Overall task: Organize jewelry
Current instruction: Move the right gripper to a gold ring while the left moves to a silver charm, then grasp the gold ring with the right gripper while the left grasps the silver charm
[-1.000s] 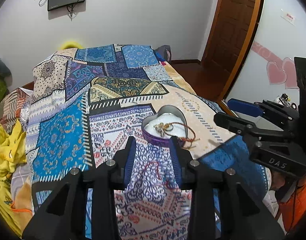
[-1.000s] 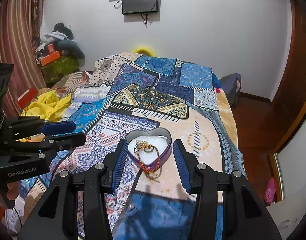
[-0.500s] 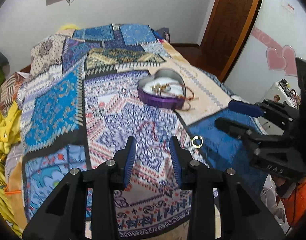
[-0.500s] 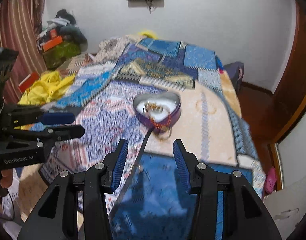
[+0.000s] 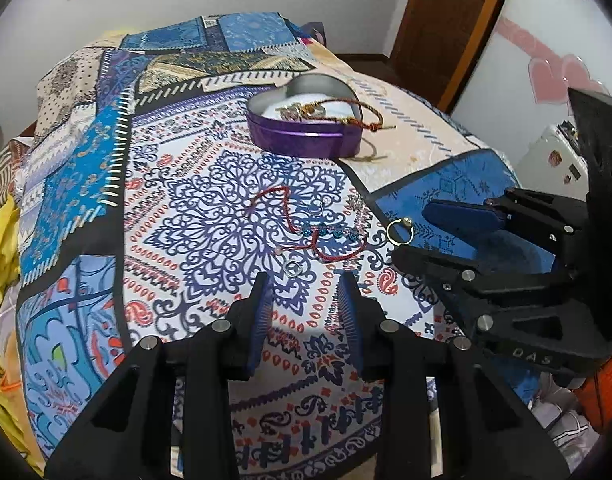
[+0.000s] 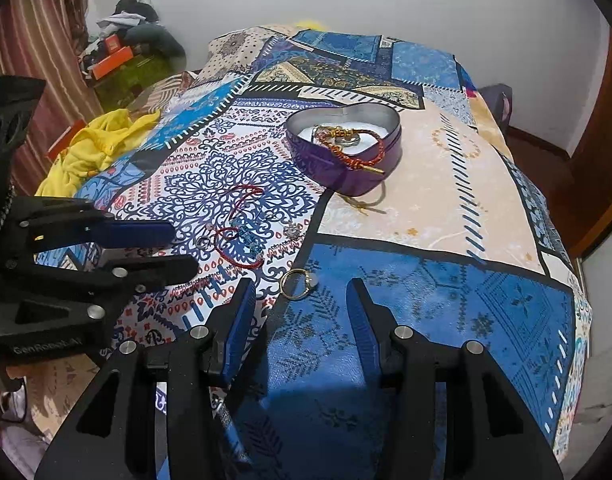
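**Mia:** Why is the right gripper [image 6: 298, 304] down low over the bedspread [image 6: 425, 292]?

**Ben:** I think it wants the gold ring [image 6: 296, 280]. The ring lies flat on the cloth, just ahead of the tips and a bit toward its left finger. The jaws are spread wide and hold nothing, so they can go around it.

**Mia:** And the left gripper [image 5: 306, 296]?

**Ben:** Spread too, and holding nothing. A little silver ring [image 5: 293, 268] sits just ahead of its tips. A bit farther ahead lies a red cord bracelet [image 5: 306, 232] with blue beads.

**Mia:** Where do they all go?

**Ben:** Into the purple heart tin [image 6: 345, 148], I guess. It sits well ahead of both grippers. It is open, so things can drop in. Some jewelry is inside, and a braided bracelet [image 6: 359, 156] hangs over its wall.
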Demonstrator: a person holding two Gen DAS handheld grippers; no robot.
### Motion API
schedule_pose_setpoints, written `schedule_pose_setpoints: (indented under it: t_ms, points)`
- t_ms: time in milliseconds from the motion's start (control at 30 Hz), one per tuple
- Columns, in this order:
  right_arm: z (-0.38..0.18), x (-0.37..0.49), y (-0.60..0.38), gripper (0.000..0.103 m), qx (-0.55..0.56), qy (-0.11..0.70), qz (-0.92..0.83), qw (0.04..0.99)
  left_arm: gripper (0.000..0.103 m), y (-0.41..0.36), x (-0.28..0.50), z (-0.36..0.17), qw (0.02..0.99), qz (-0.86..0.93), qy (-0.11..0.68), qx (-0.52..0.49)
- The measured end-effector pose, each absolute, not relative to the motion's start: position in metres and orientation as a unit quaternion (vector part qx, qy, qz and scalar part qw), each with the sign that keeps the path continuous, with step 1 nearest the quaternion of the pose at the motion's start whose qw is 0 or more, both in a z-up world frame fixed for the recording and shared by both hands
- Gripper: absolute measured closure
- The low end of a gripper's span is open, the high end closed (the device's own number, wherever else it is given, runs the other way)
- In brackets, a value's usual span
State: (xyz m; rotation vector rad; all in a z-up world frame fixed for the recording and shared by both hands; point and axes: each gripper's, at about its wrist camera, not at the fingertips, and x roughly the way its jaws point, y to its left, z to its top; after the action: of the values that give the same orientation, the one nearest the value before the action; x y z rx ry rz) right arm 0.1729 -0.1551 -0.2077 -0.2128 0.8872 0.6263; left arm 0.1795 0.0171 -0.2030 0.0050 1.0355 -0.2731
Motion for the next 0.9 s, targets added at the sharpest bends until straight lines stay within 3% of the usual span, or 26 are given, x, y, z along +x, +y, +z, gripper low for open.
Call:
schedule_pose_setpoints:
  t_ms: [167, 433, 600, 667, 900]
  points:
    - [-0.211, 0.171, -0.148, 0.059, -0.121, 0.411, 0.301, 0.852, 0.07, 0.02, 0.187, -0.209, 0.86, -0.131, 0.493, -0.013]
    - [-0.215, 0.174, -0.143, 0.06, -0.135, 0.409, 0.303, 0.85, 0.08, 0.029, 0.191, -0.214, 0.861, -0.129, 0.491, -0.043]
    - [-0.215, 0.176, -0.144, 0.072, -0.129, 0.409, 0.296, 0.853, 0.088, 0.029, 0.191, -0.215, 0.862, -0.122, 0.489, -0.043]
    - [-0.215, 0.177, -0.145, 0.083, -0.124, 0.411, 0.294, 0.854, 0.094, 0.028, 0.191, -0.216, 0.863, -0.118, 0.489, -0.039]
    - [-0.211, 0.176, -0.146, 0.084, -0.118, 0.407, 0.292, 0.858, 0.094, 0.027, 0.188, -0.213, 0.866, -0.113, 0.485, -0.033]
